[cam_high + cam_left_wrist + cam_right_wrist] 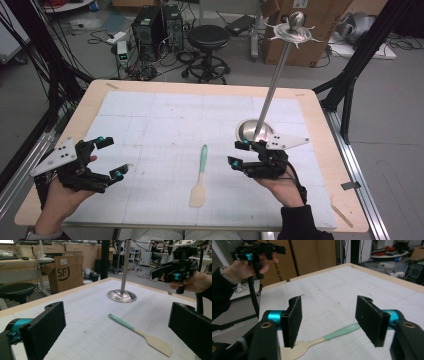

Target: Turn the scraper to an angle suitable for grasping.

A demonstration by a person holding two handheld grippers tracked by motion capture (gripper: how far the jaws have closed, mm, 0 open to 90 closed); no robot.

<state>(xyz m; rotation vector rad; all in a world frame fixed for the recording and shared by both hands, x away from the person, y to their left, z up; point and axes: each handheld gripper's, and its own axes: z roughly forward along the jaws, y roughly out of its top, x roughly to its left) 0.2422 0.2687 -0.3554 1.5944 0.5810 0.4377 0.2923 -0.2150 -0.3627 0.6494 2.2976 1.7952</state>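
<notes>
Nothing grasped yet: mint-handled silicone spatula [199,178] lying flat mid-bench [150,125] between both spread, empty hand-held grippers, left [102,159] and right [238,154], steel stand [256,129] behind, pickup and any placement seemingly all left.

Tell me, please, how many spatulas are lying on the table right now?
1. The spatula lies flat near the table's front centre, between the two grippers, teal handle pointing away from the person, towards the metal stand. None seems hidden.
</notes>
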